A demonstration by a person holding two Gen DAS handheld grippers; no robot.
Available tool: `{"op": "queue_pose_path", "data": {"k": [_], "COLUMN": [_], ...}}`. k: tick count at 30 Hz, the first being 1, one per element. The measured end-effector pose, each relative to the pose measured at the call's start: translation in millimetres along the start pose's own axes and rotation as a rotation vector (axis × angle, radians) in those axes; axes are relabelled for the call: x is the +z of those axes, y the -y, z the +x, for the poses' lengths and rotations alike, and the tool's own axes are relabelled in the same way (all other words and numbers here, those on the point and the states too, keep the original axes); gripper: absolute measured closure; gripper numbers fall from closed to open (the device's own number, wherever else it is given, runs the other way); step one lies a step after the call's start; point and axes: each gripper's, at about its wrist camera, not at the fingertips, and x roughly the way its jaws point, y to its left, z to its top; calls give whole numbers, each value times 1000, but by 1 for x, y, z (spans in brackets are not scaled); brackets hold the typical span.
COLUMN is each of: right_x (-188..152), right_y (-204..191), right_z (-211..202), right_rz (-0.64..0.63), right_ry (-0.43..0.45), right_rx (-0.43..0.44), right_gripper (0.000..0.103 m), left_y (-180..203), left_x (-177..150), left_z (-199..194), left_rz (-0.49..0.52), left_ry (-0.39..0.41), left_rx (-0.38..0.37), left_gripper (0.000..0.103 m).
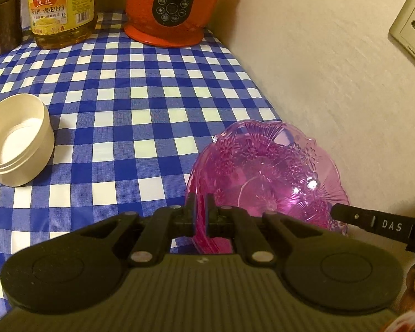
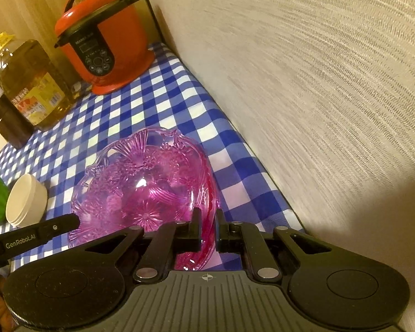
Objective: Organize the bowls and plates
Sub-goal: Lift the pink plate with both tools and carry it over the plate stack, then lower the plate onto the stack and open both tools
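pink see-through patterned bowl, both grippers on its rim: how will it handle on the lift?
The pink translucent embossed bowl looks rigid, so it should hold shape. Its glossy surface may slip in a thin rim pinch; the left gripper is closed on the scalloped edge, while the right gripper straddles the rim with a gap. It looks like glass or hard plastic, possibly brittle; set down gently.

Warm, yellowish indoor light falls from above, dim enough that both views look grainy and soft, with strong fisheye bending and dark vignetted corners. A bright glare spot sits on the pink glass bowl (image 1: 268,177) just ahead of the left gripper (image 1: 200,207) (a similar highlight shows in the right wrist view). The textured wall (image 2: 318,83) right of the right gripper (image 2: 207,218) is streaked with blur, darkening into shadow near the lower edge.
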Motion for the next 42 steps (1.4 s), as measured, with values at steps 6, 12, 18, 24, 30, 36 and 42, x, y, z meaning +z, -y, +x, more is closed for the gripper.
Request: {"op": "queue_pose_path", "data": {"k": [6, 12, 18, 24, 30, 36, 42], "right_x": [0, 1, -1, -10, -27, -46, -62], "right_y": [0, 7, 11, 0, -20, -42, -70], "right_z": [2, 10, -3, -22, -47, -72, -90], "right_rz": [0, 61, 90, 67, 18, -9, -53], "right_ry": [-4, -32, 3, 22, 40, 46, 47], "right_rx": [-2, 9, 47, 51, 65, 101, 143], "right_gripper": [94, 75, 49, 49, 49, 49, 49], "left_y": [0, 0, -10, -25, -35, -43, -62], "left_x": [0, -1, -6, -18, -33, -50, -68], "left_z": [1, 0, -11, -38, -73, -114, -152], "left_rz": [7, 26, -13, -71, -99, -107, -137], "left_ry": [0, 20, 52, 83, 111, 132, 149], "left_rx": [5, 0, 2, 6, 16, 34, 71], "left_gripper": [98, 86, 85, 85, 84, 81, 78]}}
